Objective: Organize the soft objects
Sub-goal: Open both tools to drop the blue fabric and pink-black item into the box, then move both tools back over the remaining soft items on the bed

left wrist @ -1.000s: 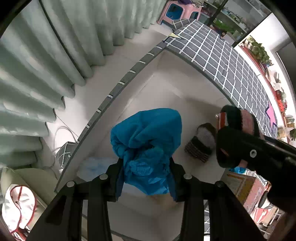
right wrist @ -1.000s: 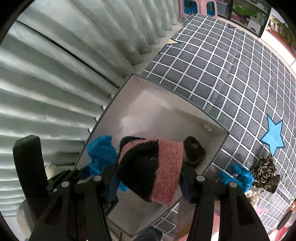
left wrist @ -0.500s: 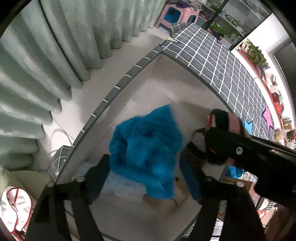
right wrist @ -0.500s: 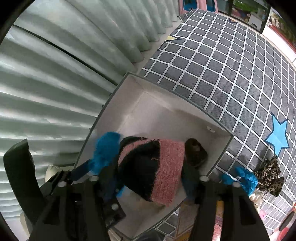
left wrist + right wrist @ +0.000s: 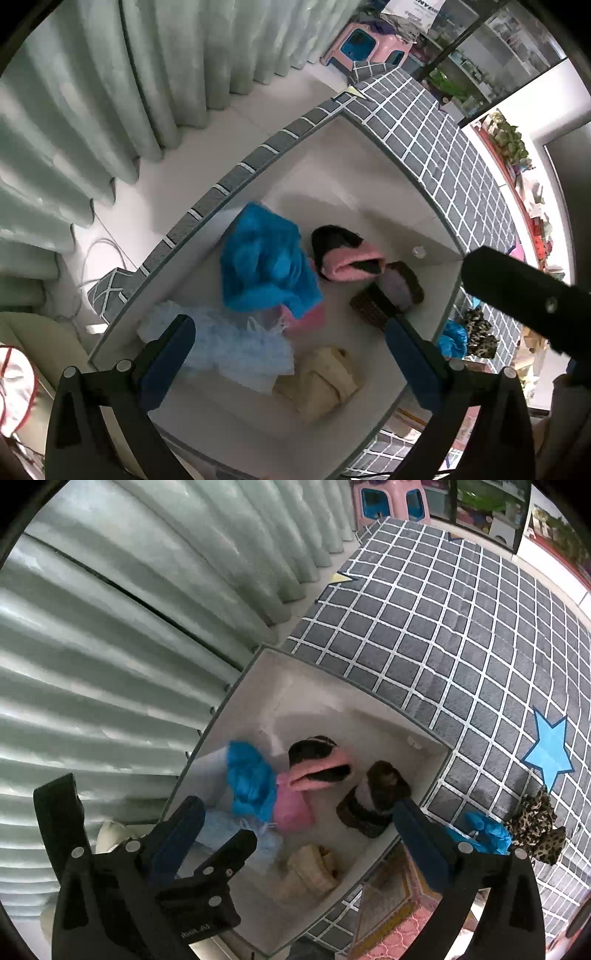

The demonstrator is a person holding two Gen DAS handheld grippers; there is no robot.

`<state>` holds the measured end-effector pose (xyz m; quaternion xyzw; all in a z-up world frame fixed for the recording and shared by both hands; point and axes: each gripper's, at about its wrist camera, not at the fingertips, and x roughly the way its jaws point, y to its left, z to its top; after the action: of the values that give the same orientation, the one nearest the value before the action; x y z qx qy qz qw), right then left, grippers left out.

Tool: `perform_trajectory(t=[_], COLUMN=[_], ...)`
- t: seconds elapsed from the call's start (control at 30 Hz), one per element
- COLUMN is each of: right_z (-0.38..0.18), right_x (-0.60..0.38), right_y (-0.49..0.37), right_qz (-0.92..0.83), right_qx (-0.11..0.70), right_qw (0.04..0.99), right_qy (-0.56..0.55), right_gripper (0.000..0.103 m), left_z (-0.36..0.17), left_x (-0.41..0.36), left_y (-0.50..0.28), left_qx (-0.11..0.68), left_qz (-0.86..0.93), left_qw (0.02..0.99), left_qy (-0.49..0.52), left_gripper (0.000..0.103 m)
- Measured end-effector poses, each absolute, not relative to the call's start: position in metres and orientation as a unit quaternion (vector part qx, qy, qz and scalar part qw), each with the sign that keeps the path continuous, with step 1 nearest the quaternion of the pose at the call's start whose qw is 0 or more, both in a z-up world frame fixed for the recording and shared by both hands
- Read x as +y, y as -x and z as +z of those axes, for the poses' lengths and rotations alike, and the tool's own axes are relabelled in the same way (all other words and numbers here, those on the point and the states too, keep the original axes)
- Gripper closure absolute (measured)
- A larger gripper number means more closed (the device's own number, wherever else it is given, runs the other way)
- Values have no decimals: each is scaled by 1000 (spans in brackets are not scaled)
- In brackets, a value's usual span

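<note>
Both grippers, left (image 5: 288,347) and right (image 5: 295,827), gape empty over the box (image 5: 369,155) (blue cloth (image 5: 266,273) left of pink-black hat (image 5: 347,258)).

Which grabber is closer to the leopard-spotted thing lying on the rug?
Right, I think. The right gripper has one finger reaching almost beside the leopard-print cloth. The left gripper hangs over the white box, farther from the cloth.
</note>
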<state>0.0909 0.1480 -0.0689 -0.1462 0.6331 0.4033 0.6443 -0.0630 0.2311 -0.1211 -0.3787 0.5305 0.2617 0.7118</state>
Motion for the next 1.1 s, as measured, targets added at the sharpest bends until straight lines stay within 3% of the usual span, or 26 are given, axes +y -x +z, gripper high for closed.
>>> perform_trajectory(t=[0.33,0.63,1.1], right_z=[-46,-39,-115], right_x=[104,2,-132], right_y=[-101,-144,-176], right_qz=[395,320,186], right_qx=[640,651,718], right_qw=[650,686,670], right_qy=[112,58,-7], right_gripper=[0,0,0], left_z=[-101,-78,-72], left_x=[219,173,83], left_y=[58,15,-87], left_qx=[535,563,637], left_qz=[237,184,87], left_qw=[718,743,741], left_qy=[377,312,194], left_gripper=[0,0,0])
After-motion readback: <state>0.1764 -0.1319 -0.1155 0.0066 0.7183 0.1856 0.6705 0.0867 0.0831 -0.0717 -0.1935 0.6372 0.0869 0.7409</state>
